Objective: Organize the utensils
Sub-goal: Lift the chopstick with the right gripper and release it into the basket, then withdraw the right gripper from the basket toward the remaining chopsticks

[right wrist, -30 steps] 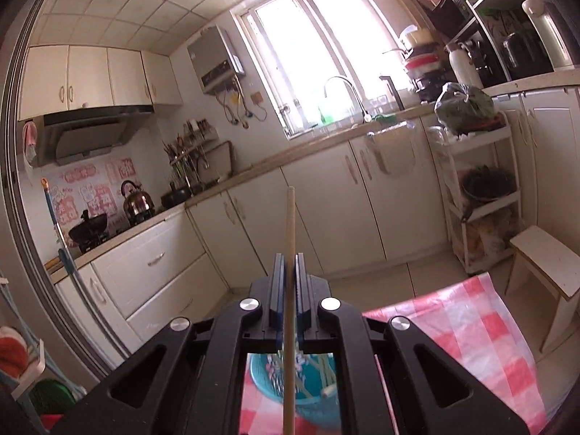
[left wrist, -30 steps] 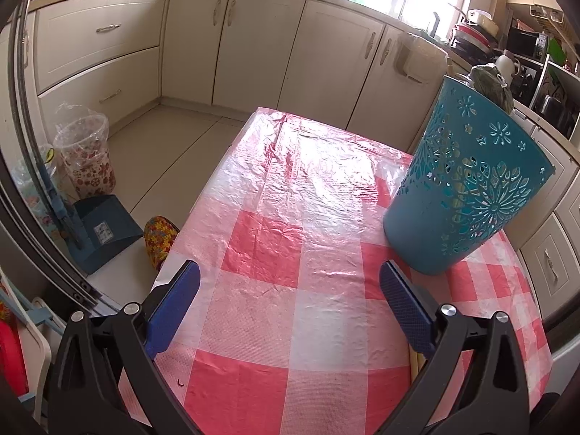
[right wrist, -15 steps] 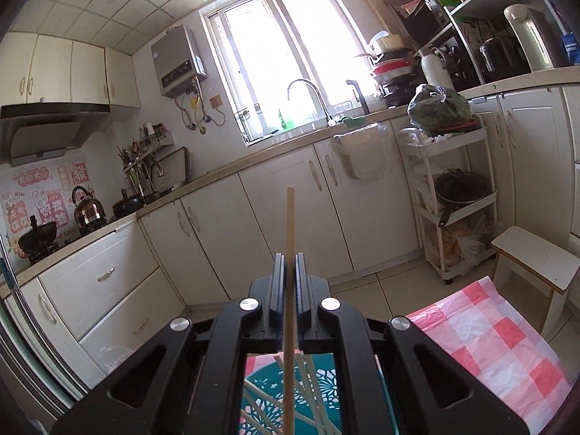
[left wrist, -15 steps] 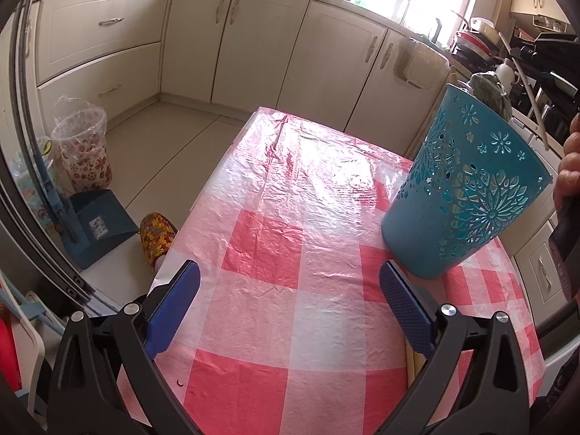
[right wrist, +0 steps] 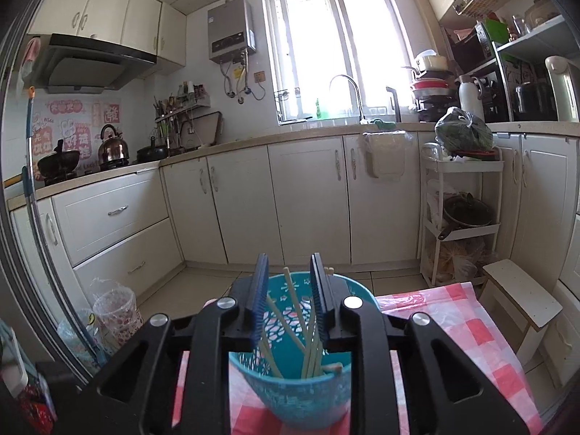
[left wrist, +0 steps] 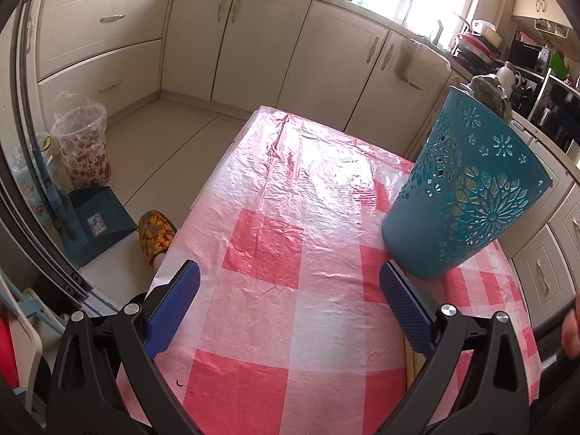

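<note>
Between the right gripper's (right wrist: 289, 302) blue pads nothing is held now: the jaws have parted, and the chopstick they pinched upright half a second ago has dropped among the other chopsticks (right wrist: 294, 311) leaning inside the teal basket (right wrist: 290, 395) directly below. That piece looks stowed. Over on the checked tablecloth (left wrist: 290, 217), the left gripper (left wrist: 290, 301) hovers with jaws spread wide, empty (the basket (left wrist: 467, 199) stands just beyond its right pad), seemingly free for whatever utensil remains.
</note>
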Available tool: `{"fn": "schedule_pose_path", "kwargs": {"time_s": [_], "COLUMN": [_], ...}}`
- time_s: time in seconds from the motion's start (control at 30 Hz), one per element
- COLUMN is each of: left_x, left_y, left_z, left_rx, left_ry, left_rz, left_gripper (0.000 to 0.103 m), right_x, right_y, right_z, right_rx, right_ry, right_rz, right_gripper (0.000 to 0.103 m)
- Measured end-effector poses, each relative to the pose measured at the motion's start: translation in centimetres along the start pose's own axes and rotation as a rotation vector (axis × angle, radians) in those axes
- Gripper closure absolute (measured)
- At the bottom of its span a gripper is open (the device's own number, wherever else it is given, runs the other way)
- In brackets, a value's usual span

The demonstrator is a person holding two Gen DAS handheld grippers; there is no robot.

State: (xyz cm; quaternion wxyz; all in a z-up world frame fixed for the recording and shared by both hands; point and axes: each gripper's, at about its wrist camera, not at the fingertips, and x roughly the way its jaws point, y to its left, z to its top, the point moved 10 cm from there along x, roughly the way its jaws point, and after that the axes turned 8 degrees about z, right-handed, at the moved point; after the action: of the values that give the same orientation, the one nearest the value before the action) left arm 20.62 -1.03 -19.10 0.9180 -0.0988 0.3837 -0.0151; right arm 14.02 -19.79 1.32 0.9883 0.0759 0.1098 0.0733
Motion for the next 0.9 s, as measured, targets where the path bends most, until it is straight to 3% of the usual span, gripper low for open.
{"fn": "schedule_pose_path", "kwargs": {"time_s": [0.07, 0.1, 0.27, 0.37, 0.43, 0.53, 0.9], "left_x": [-0.1, -0.1, -0.3, -0.3, -0.4, -0.6, -2.4], "left_y": [0.1, 0.1, 0.4, 0.3, 0.1, -0.1, -1.5], "left_z": [0.0, 0.0, 0.1, 0.1, 0.1, 0.2, -1.1], "left_rx": [-0.003, -0.005, -0.009, 0.000, 0.011, 0.031, 0.081], "left_ry": [-0.007, -0.009, -0.014, -0.018, -0.018, -0.029, -0.032], "left_rz": [0.002, 0.002, 0.008, 0.021, 0.033, 0.063, 0.091], "left_gripper": [0.008, 0.008, 0.008, 0.008, 0.008, 0.008, 0.008], "right_x": [-2.2, -3.1, -5.4, -5.5, -5.6, -5.3, -5.2], "right_y": [0.3, 0.2, -3.0, -6.8, -8.8, -9.9, -9.0], "right_z": [-1.4, -2.4, -9.8, -12.9, -13.9, -14.5, -15.8], "right_rx": [-0.029, -0.043, -0.092, -0.010, 0.056, 0.116, 0.112], "right_ry": [0.021, 0.036, 0.177, 0.253, 0.274, 0.305, 0.343], "right_rz": [0.003, -0.006, -0.118, -0.206, -0.257, -0.266, -0.228], "right_gripper": [0.061, 0.059, 0.057, 0.055, 0.051, 0.048, 0.039]}}
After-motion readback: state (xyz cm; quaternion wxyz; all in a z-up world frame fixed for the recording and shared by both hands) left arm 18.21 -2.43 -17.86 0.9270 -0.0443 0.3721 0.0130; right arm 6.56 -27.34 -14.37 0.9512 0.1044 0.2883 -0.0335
